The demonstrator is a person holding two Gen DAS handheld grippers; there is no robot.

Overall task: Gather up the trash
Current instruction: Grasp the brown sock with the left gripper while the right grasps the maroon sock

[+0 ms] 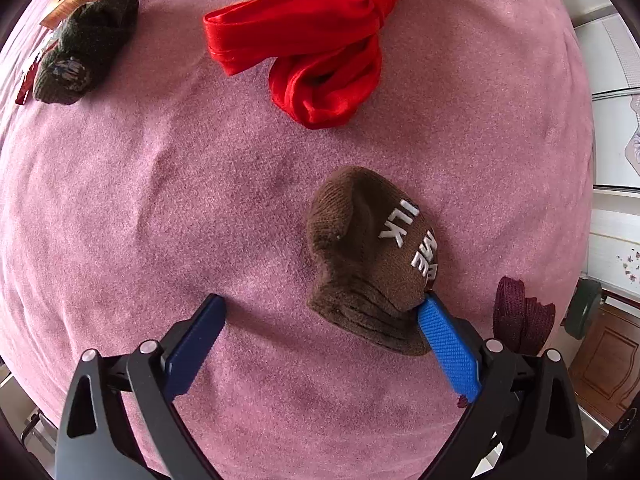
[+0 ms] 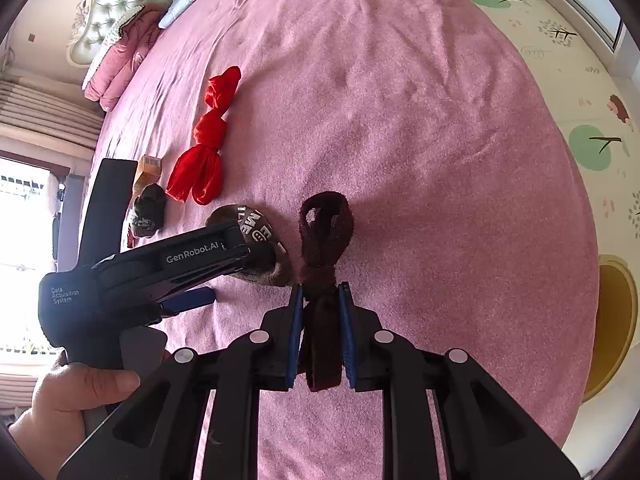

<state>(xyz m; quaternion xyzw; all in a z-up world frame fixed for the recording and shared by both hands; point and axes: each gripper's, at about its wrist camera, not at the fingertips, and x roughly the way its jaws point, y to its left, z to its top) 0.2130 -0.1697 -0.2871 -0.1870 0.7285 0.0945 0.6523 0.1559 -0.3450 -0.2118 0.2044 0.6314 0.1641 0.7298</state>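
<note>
I have the right gripper (image 2: pixel 321 292) clamped on the knotted maroon sock (image 2: pixel 325 240), which lies on the pink bed (image 2: pixel 420 140) with its loop ahead of the pads. My left gripper (image 1: pixel 324 312) points straight down, jaws wide, straddling the brown sock (image 1: pixel 368 256); its right pad already touches the cuff while the other sits well clear on the bedding. To grab cleanly, I should shift toward the sock's middle, press into the soft cover, then close. A hand (image 2: pixel 68 404) grips that handle from below.
</note>
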